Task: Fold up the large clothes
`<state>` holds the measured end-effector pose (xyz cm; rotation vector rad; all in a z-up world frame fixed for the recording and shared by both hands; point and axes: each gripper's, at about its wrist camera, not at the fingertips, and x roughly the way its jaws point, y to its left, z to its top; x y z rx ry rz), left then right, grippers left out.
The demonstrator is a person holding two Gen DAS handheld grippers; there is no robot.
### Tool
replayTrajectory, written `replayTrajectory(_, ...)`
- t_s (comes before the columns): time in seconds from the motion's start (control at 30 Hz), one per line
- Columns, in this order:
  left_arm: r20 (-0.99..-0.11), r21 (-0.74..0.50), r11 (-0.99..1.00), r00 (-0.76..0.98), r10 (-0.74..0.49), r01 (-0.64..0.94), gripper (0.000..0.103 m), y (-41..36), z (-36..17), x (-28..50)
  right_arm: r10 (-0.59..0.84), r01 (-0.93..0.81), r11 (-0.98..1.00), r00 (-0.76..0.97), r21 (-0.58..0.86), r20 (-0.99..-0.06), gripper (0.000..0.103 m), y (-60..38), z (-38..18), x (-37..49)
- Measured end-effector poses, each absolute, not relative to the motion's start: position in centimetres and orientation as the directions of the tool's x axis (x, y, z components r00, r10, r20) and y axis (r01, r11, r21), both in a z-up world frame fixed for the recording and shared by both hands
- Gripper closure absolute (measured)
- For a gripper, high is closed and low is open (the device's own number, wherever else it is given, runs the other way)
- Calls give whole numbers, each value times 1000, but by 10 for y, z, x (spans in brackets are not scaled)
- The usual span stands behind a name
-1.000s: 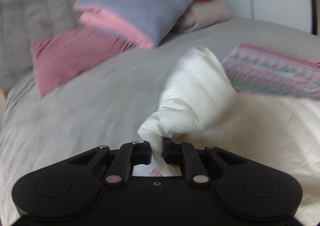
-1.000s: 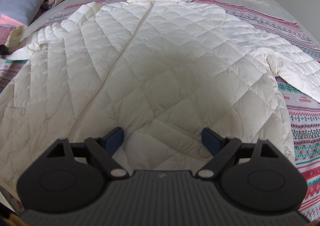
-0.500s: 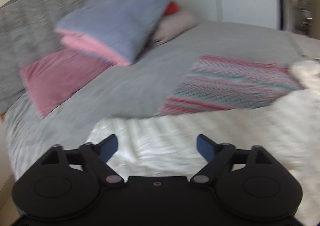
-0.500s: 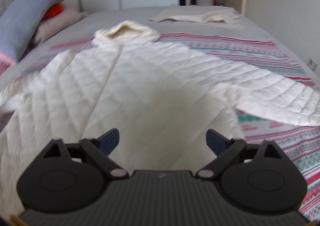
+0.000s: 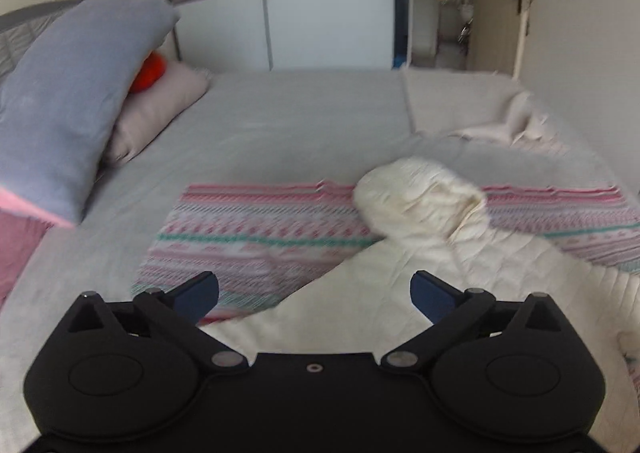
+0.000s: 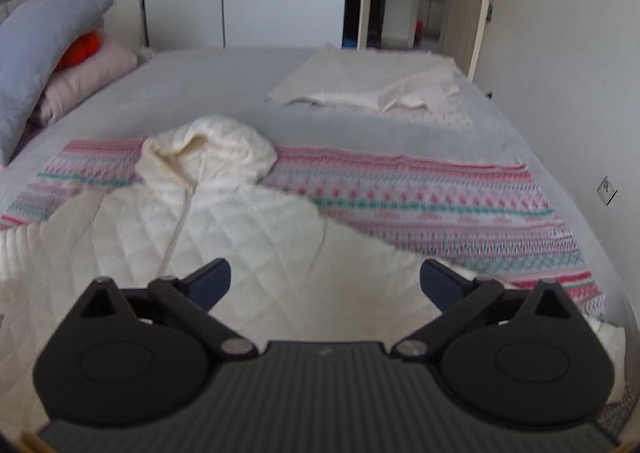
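A cream quilted hooded jacket (image 6: 224,229) lies face up on a striped pink and teal cloth (image 6: 432,205) on the bed, its hood (image 6: 208,145) toward the far side. In the left wrist view the jacket (image 5: 400,293) and its hood (image 5: 416,201) lie ahead and to the right. My left gripper (image 5: 315,291) is open and empty above the jacket's left shoulder. My right gripper (image 6: 325,280) is open and empty above the jacket's right shoulder.
A grey sheet covers the bed (image 5: 288,121). Blue-grey, pink and beige pillows (image 5: 64,101) are stacked at the left. A cream cloth (image 6: 380,89) lies at the bed's far right. A wardrobe (image 5: 320,13) and an open doorway stand behind.
My left gripper let go of the cream sleeve it held a second ago and opened. Both grippers have lifted and tilted up, so the far part of the bed and room shows.
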<state>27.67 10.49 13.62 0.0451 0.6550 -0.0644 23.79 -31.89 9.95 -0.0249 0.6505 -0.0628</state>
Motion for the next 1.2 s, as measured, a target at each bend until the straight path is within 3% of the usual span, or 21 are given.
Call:
replayTrajectory(0.13,-485,-43,998,872,-63,48,0,84,60,271,-146,129,989,850,-69,-505,1,-342,35,256)
replayTrajectory(0.27,-443,-9,1000,896,-3,-2,0,90,-30,246,-310,257,951,775,-172,-551,1,-402,-34,259)
replayTrajectory(0.4,-499,-84,995,867,-3,-45,0,119,-73,228,-402,410,903,692,-133,-600,1,-493,-67,226)
replayTrajectory(0.5,-501,-151,987,865,-32,-50,0,137,-68,221,-416,499,865,669,-42,-616,1,-546,-69,194)
replayTrajectory(0.63,-623,-5,999,781,33,-46,0,147,-61,212,-505,556,819,581,-141,-639,1,-560,-57,179)
replayTrajectory(0.73,-640,32,999,766,54,-44,0,159,-31,194,-523,555,812,554,-181,-648,1,-547,-34,173)
replayTrajectory(1.0,-548,138,990,834,60,19,0,138,99,135,-315,308,945,752,-113,-579,1,-457,75,157)
replayTrajectory(1.2,-551,92,989,833,-50,120,0,102,144,181,-110,90,994,819,-63,-563,1,-384,130,194)
